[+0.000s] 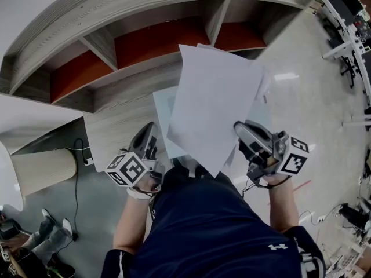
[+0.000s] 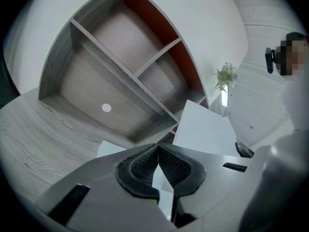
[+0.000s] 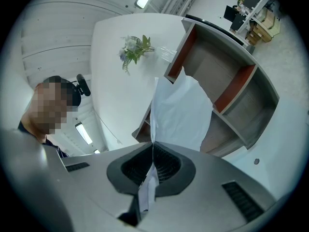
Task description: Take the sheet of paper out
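White sheet (image 1: 214, 109), one, in closed right gripper (image 3: 153, 151); one pale folder (image 1: 162, 114) in closed left gripper (image 2: 158, 151)

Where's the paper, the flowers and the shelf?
sheet of paper (image 1: 214, 103), head view, middle of the white sheet.
flowers (image 3: 132, 44), right gripper view, the blossoms on top.
shelf (image 1: 87, 10), head view, its curved wooden outer edge.

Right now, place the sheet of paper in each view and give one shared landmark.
Head view: sheet of paper at centre, its lower right edge in the right gripper.
Left gripper view: right of centre, above the jaws.
Right gripper view: centre, rising from the shut jaws.
Shared landmark: the red-backed shelf unit.
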Demonstrator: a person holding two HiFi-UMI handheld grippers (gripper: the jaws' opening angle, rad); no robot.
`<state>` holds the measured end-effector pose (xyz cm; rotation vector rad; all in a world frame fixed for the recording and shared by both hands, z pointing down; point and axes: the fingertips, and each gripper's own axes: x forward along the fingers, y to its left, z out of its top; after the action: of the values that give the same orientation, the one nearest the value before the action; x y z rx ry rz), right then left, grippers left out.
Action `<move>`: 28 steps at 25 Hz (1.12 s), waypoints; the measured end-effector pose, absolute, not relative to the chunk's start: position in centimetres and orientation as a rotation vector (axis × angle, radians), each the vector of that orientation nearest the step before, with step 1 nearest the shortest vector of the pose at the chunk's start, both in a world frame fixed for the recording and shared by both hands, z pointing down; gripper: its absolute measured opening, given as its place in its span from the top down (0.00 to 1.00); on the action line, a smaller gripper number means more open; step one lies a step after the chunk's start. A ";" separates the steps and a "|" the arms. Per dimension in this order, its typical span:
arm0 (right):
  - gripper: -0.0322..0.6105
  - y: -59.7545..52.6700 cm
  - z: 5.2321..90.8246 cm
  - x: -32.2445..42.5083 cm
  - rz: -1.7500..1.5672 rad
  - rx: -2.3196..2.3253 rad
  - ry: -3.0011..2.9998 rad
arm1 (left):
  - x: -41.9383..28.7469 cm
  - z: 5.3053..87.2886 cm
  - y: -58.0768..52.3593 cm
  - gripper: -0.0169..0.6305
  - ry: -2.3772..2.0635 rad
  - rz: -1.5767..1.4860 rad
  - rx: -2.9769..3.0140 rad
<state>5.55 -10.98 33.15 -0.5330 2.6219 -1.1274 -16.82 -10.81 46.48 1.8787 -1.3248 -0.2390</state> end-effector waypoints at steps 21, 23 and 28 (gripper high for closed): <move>0.93 -10.8 33.0 5.4 -1.112 -0.531 2.634 | -16.6 46.8 -10.8 0.95 -1.309 -0.244 1.864; 0.93 -10.8 33.0 5.4 -1.113 -0.529 2.632 | -16.6 46.8 -10.8 0.95 -1.309 -0.244 1.863; 0.93 -10.8 33.0 5.5 -1.118 -0.526 2.627 | -16.5 46.8 -10.8 0.95 -1.307 -0.244 1.860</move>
<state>5.49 -10.76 33.02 -0.5261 2.6265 -1.1180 -16.52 -10.80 46.84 1.8602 -1.3065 -0.2436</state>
